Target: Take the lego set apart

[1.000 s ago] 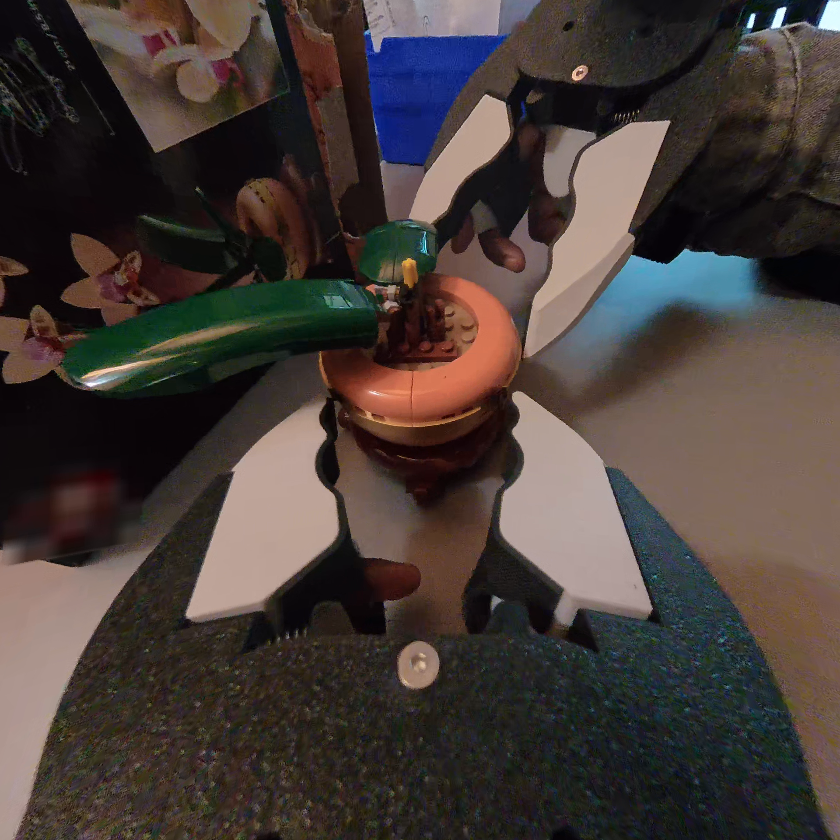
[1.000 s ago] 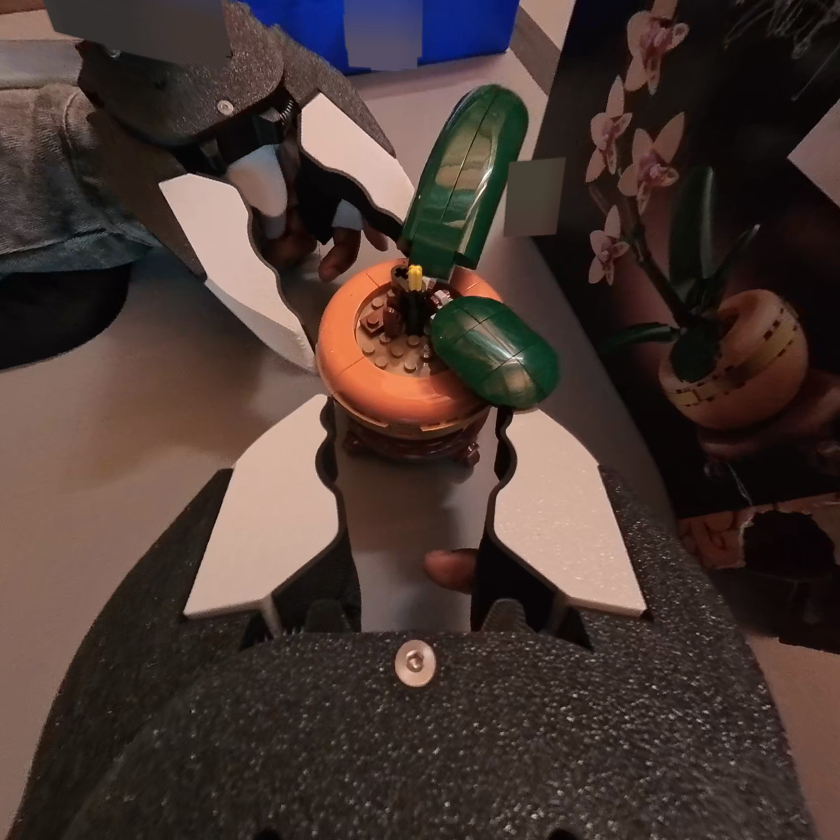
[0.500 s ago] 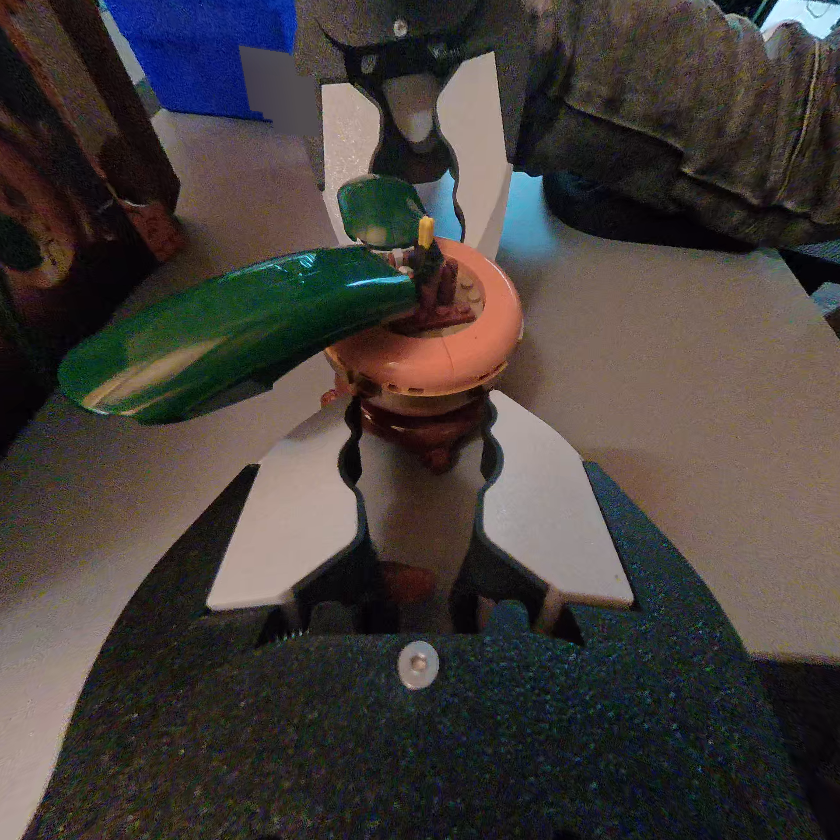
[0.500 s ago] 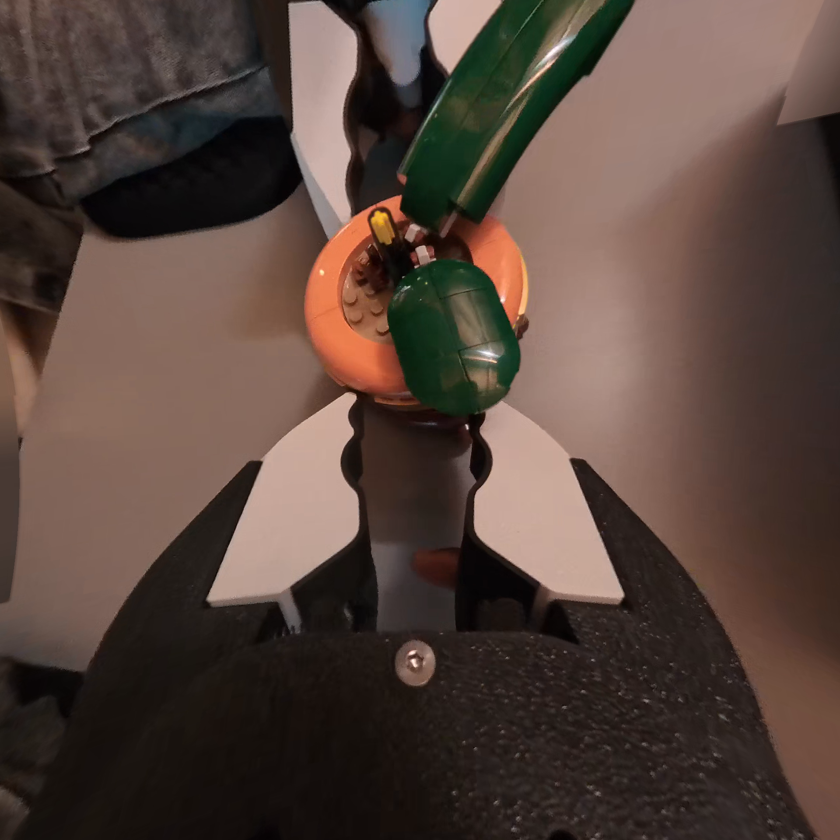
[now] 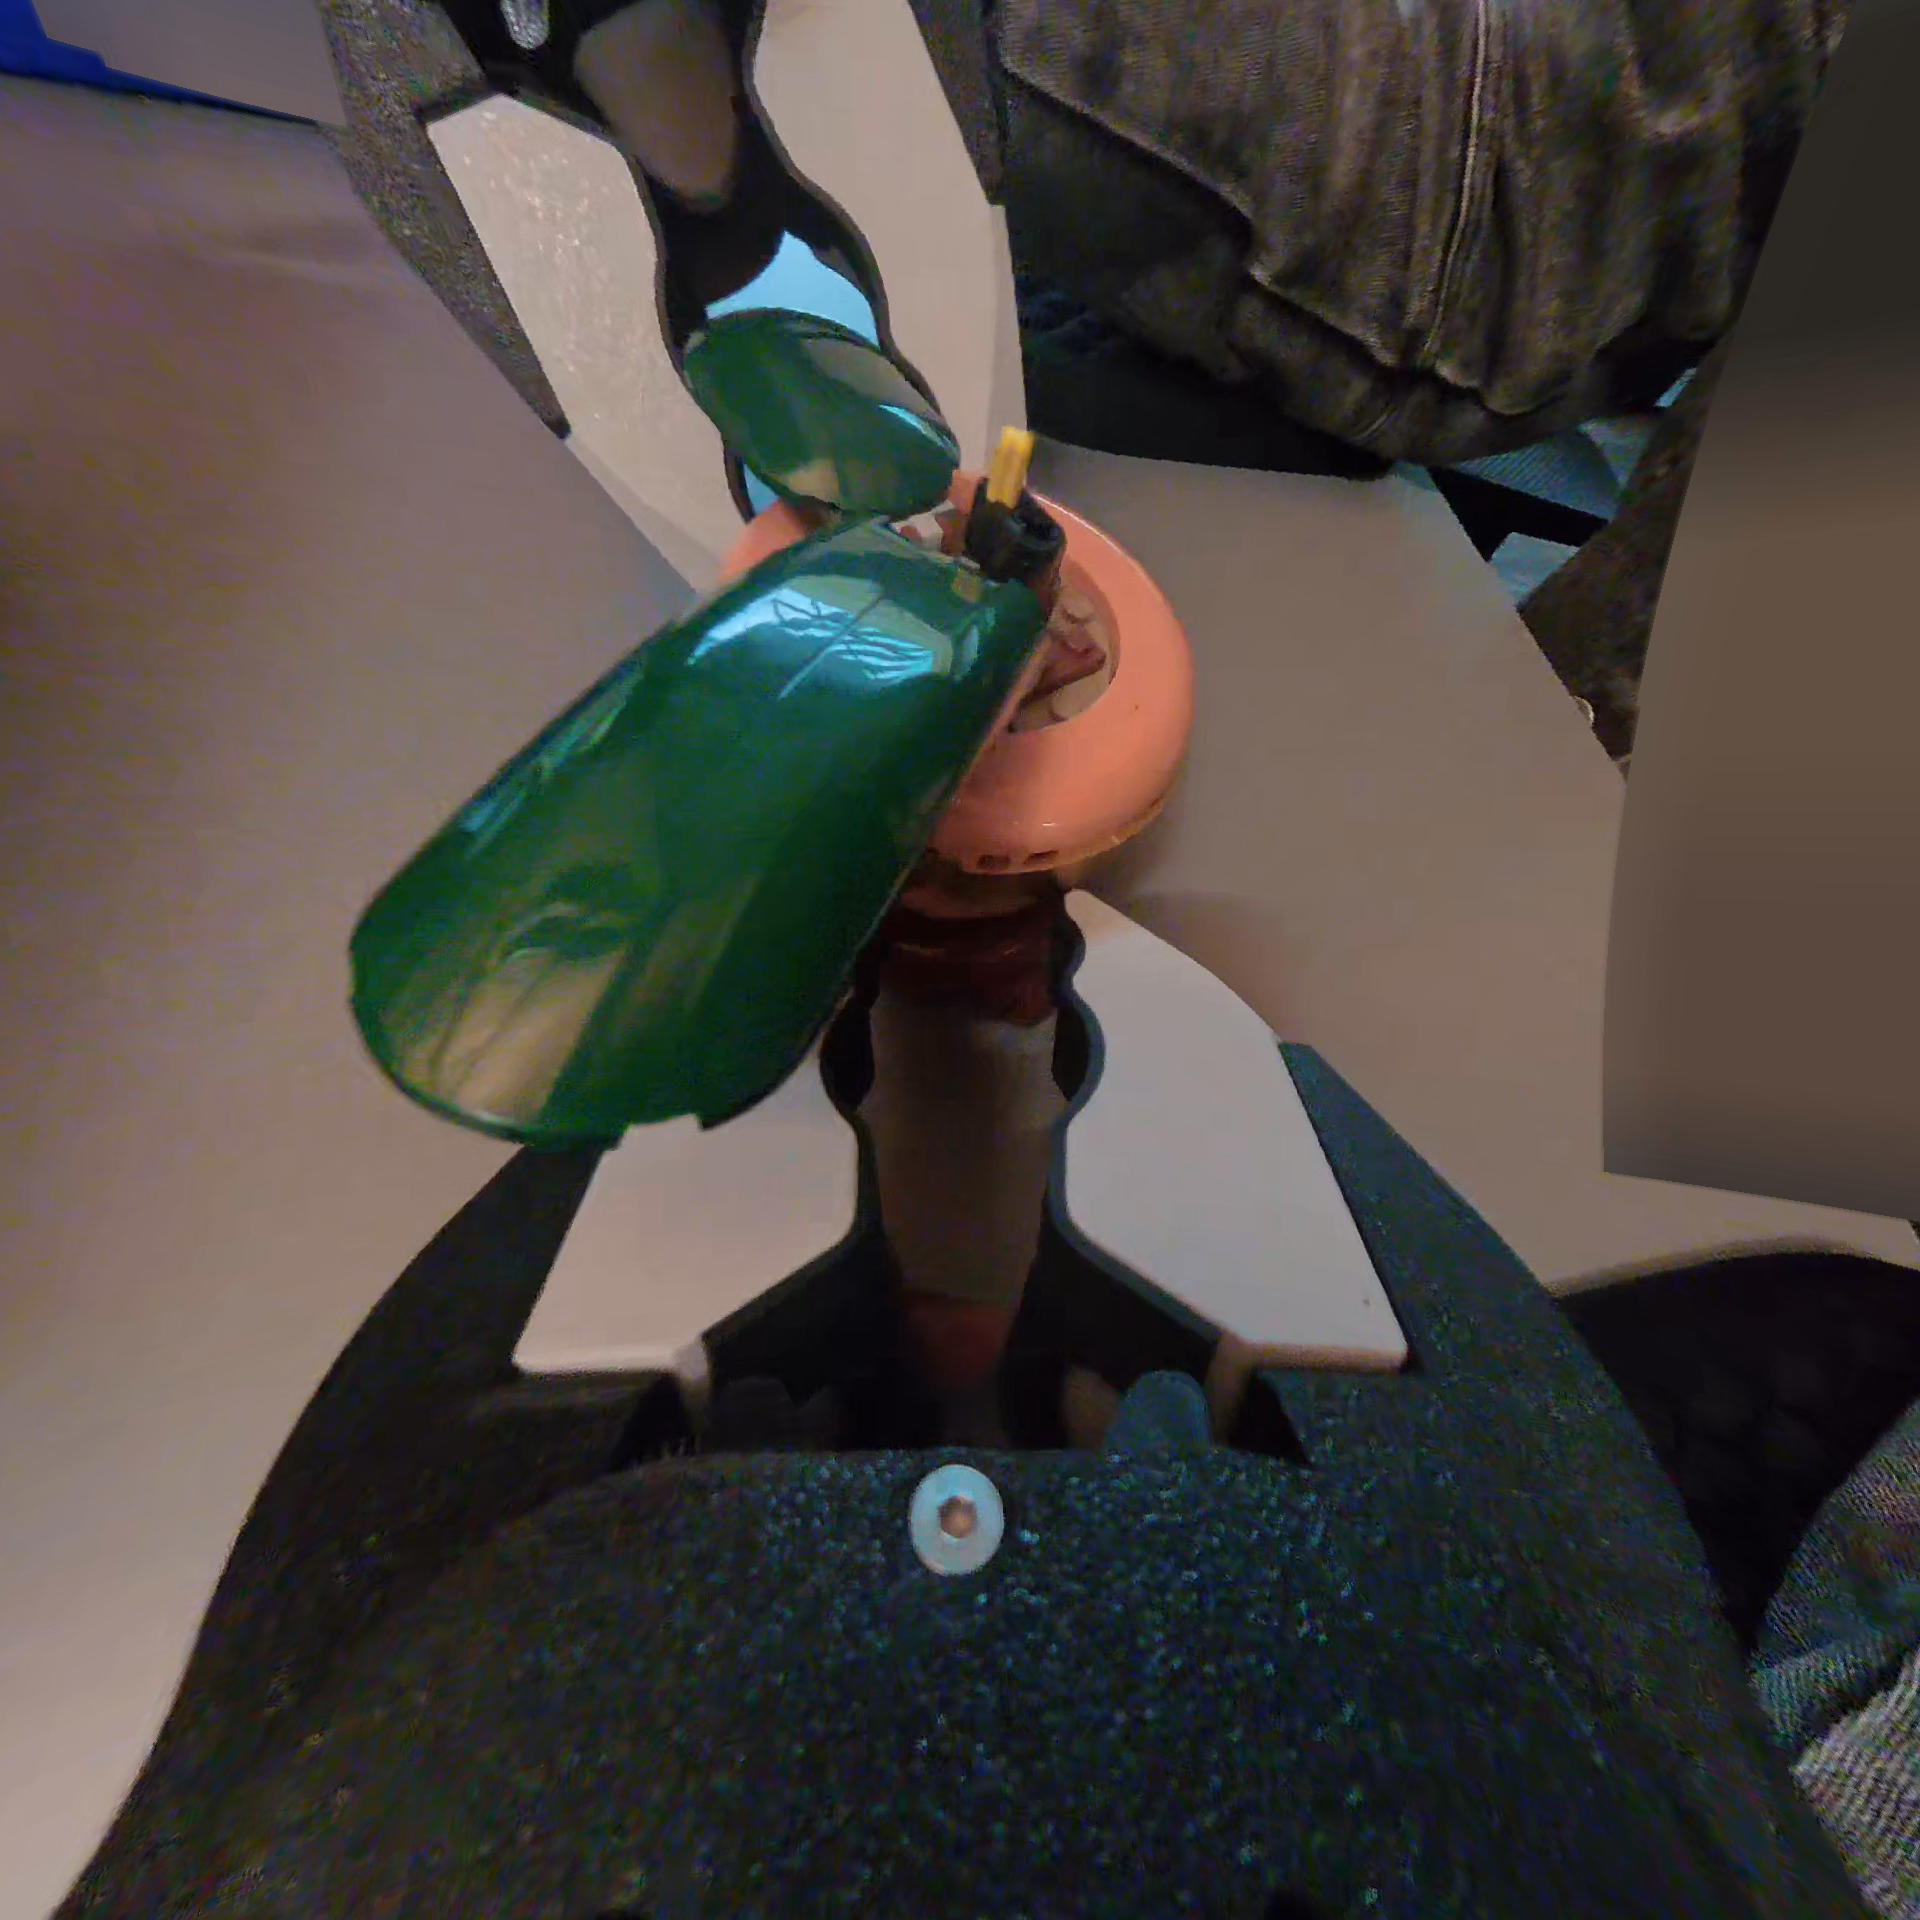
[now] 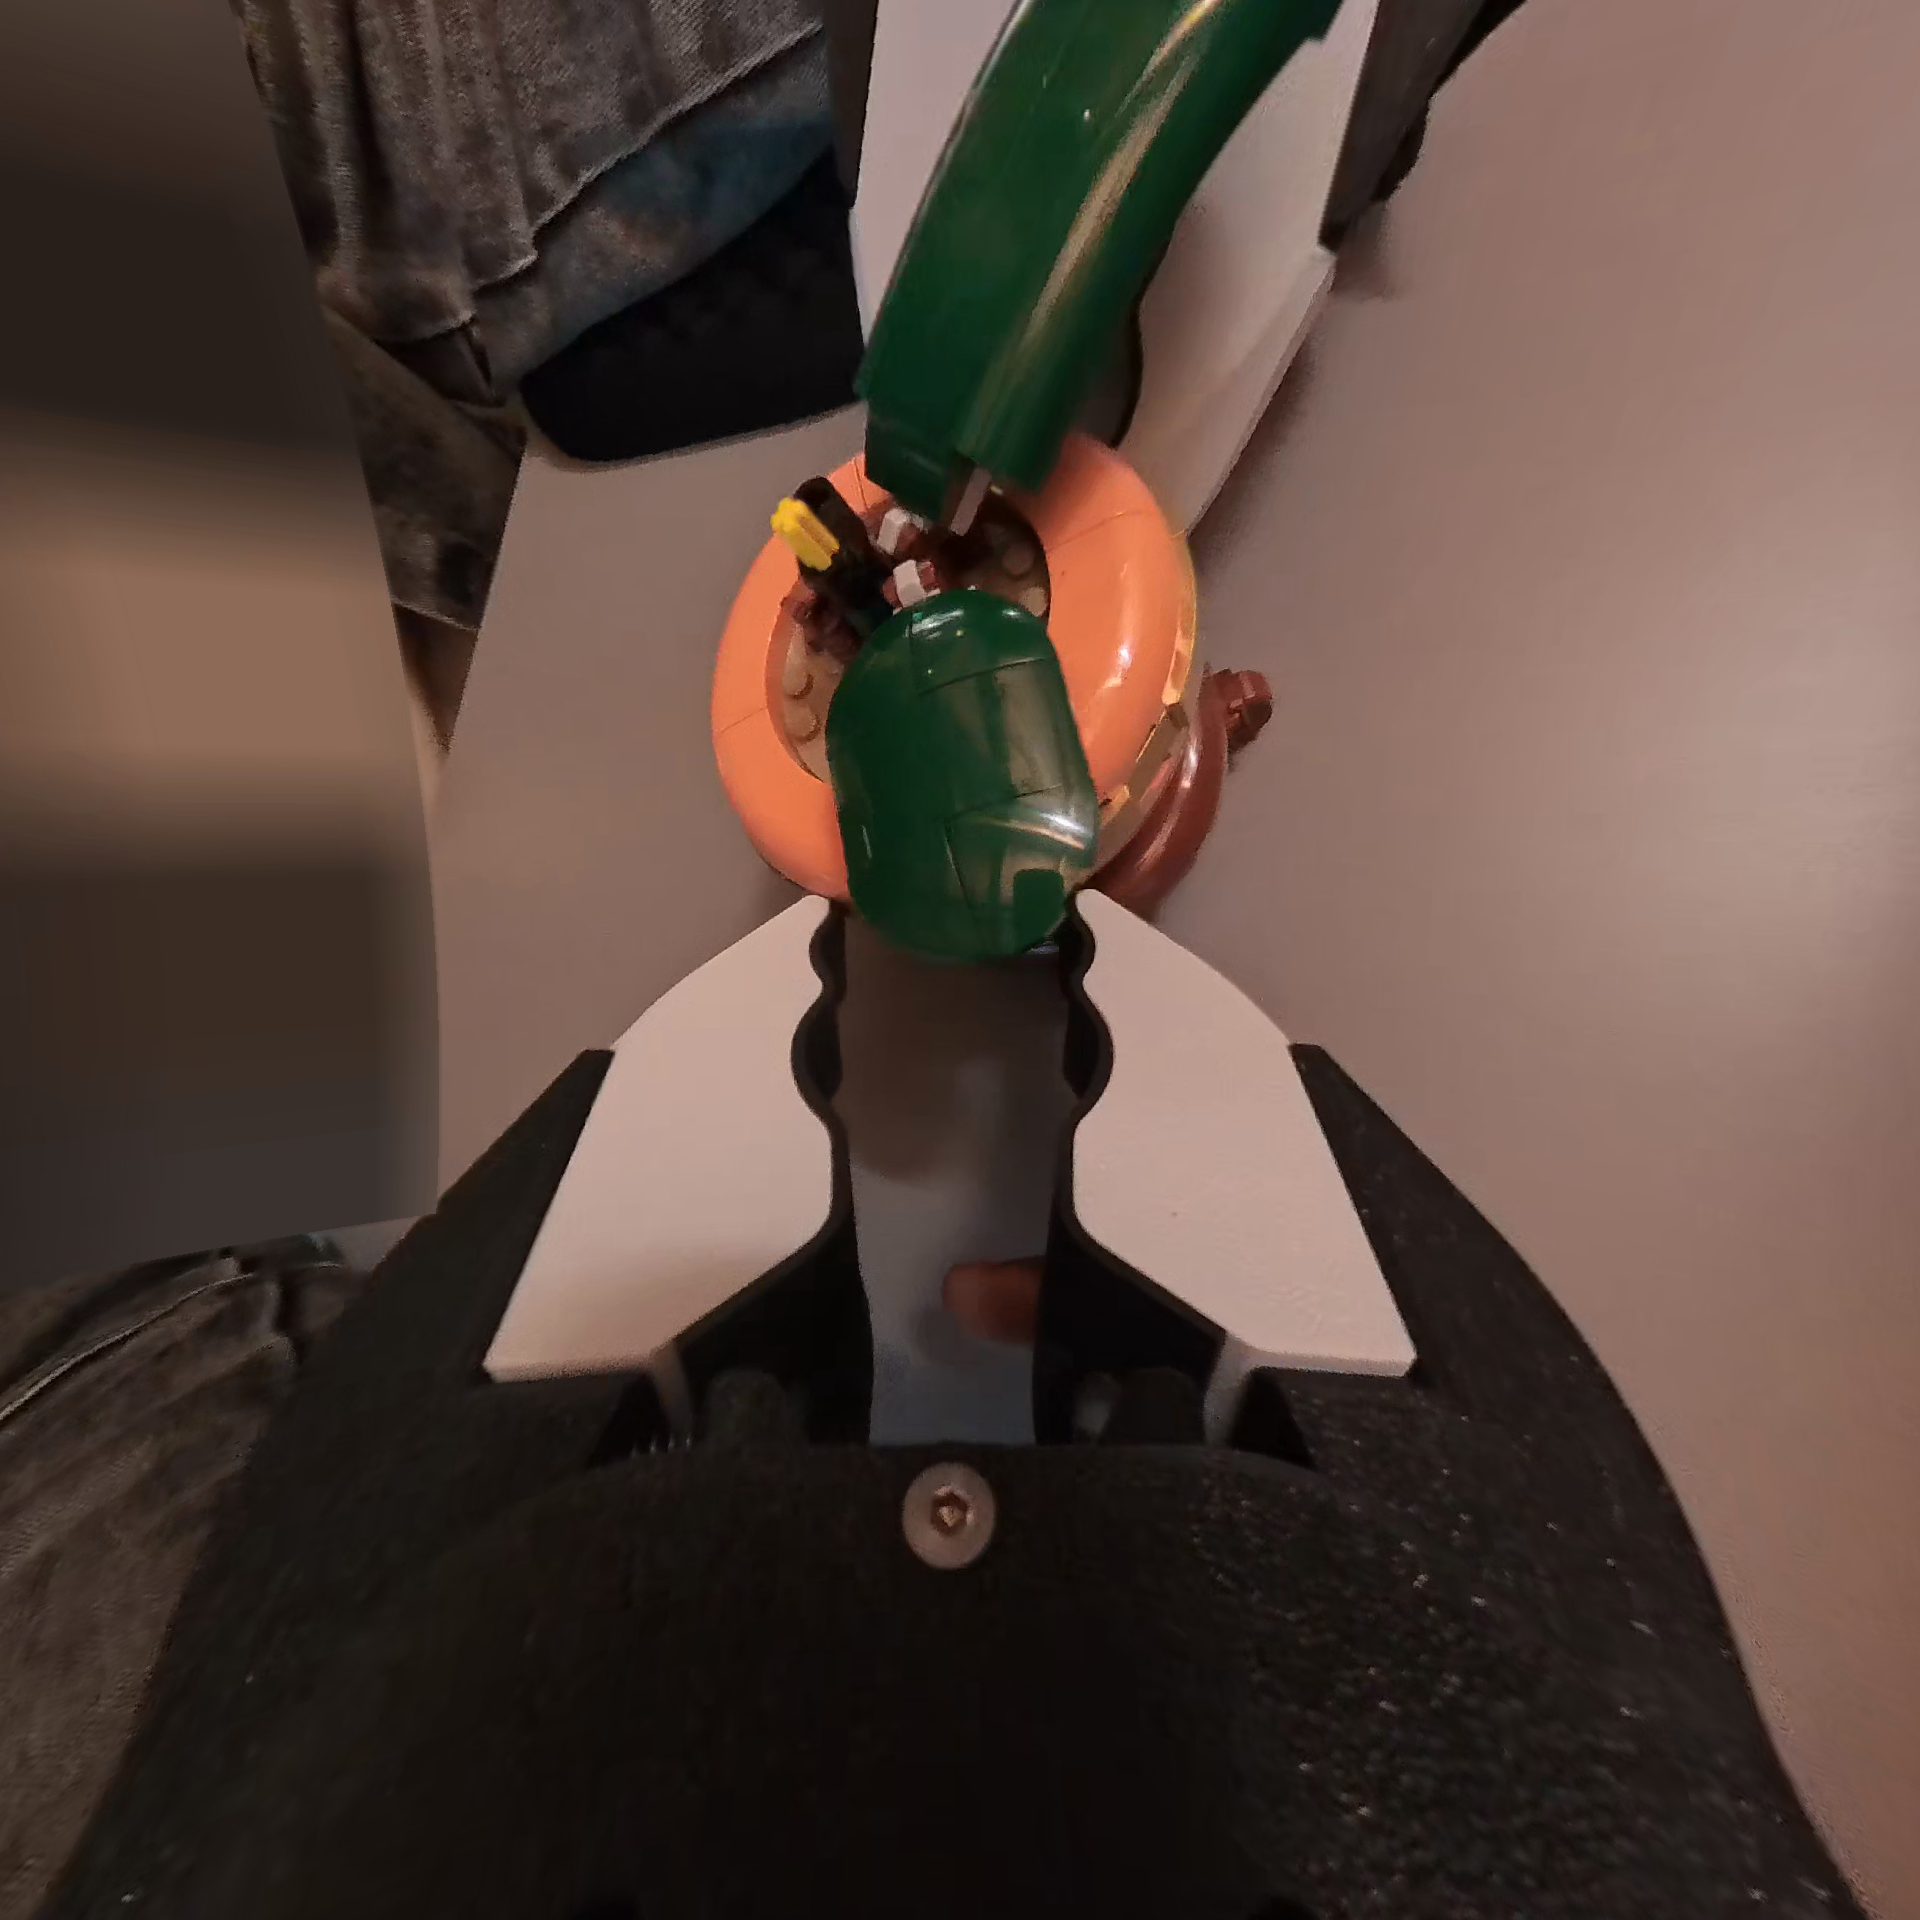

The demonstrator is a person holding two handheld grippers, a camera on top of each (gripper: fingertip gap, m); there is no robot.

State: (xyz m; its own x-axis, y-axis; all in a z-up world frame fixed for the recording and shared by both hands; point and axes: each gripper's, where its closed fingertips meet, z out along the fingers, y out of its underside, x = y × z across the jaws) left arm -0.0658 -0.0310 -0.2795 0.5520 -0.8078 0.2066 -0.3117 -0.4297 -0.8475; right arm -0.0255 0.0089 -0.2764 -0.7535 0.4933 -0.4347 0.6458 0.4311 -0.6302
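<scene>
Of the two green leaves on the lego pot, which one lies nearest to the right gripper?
The short oval leaf. Its rounded end reaches between the tips of the right gripper, while the long curved leaf rises from the far side of the pot, toward the left gripper.

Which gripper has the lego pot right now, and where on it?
Both grippers: the left gripper clamps the lego pot at its dark brown base; the right gripper grips the opposite side.

Pale grey-beige tabletop (image 5: pixel 260 623) filling most of both views under dim, warm light with soft shadows, a sliver of blue bin (image 5: pixel 26 57) at the upper left of the left wrist view, dark space beyond the table edge at its right.
</scene>
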